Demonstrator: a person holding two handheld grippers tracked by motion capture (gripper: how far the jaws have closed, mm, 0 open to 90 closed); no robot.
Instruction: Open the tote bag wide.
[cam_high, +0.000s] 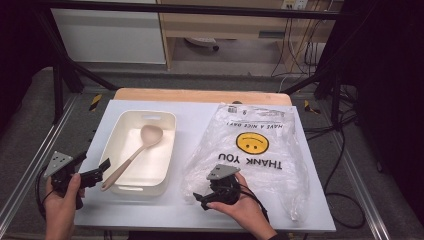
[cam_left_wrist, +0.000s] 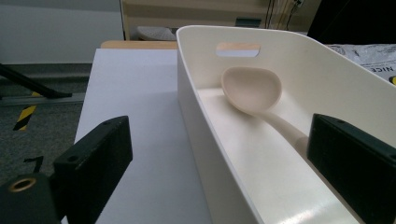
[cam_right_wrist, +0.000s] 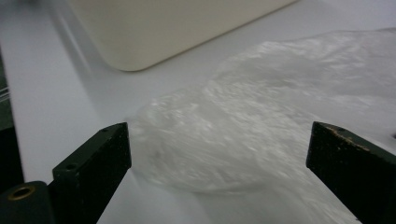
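Note:
A cream plastic bin (cam_high: 165, 131) (cam_left_wrist: 196, 116) stands on the left half of the white table. A beige ladle (cam_high: 134, 152) (cam_left_wrist: 252, 91) lies in it, bowl toward the far end, handle resting over the near rim. My left gripper (cam_high: 97, 172) (cam_left_wrist: 219, 172) is open at the bin's near left corner, its jaws either side of the bin's wall, the right jaw close to the ladle's handle. A clear plastic bag (cam_high: 250, 150) (cam_right_wrist: 261, 135) printed with a smiley face and "THANK YOU" lies to the right. My right gripper (cam_high: 200, 197) (cam_right_wrist: 219, 172) is open at the bag's near left edge.
The white table top (cam_high: 145, 210) sits on a wooden board (cam_high: 200, 95). Black frame bars (cam_high: 65, 75) and cables (cam_high: 340, 165) run around the table. A bare strip of table (cam_left_wrist: 135, 93) lies left of the bin.

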